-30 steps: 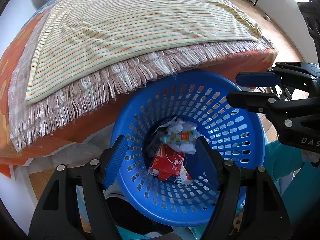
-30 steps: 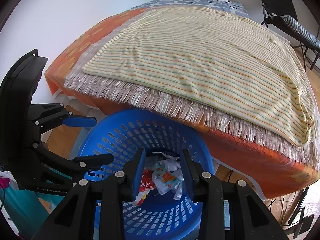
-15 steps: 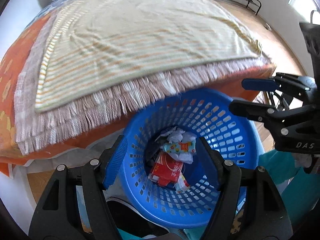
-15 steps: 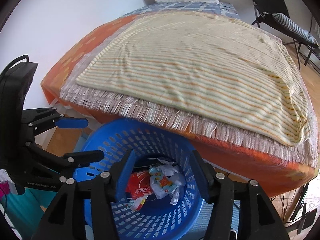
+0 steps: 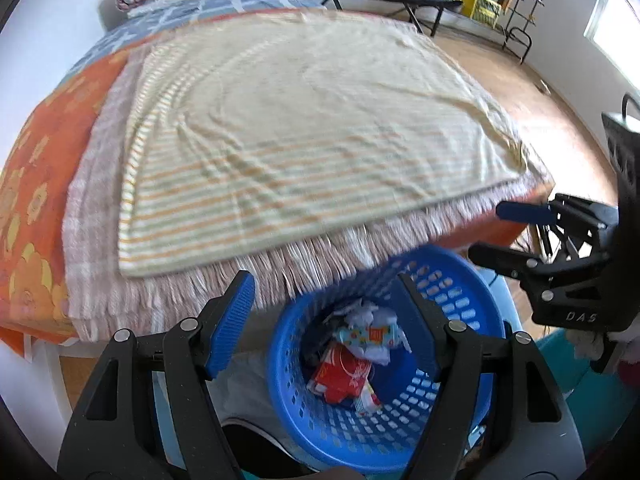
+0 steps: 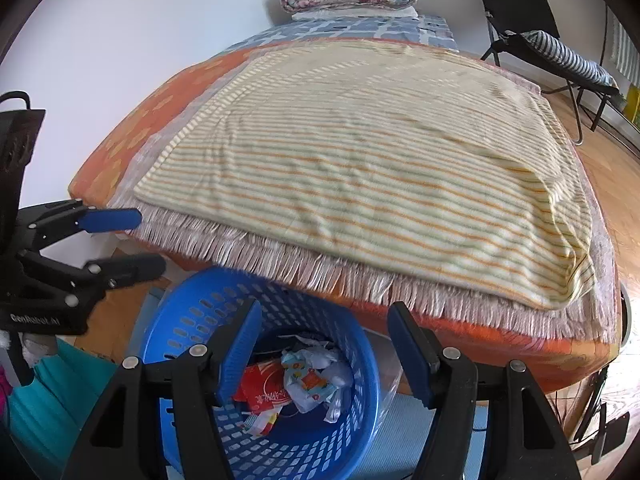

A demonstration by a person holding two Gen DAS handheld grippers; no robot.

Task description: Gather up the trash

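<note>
Striped blanket (image 6: 360, 184) on bed, blue basket (image 6: 192, 320) of wrappers below — both grippers' fingers (image 5: 232, 316) spread, empty

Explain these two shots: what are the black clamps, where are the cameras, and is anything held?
No robot here: a person holds a two-finger gripper in each hand, each with a fisheye camera looking along its fingers. One shot is from the left gripper, the other from the right gripper; each also sees the other off to the side. Both are open and hold nothing. Below them a blue basket sits against the bed and contains wrappers. A striped blanket covers the bed.
</note>
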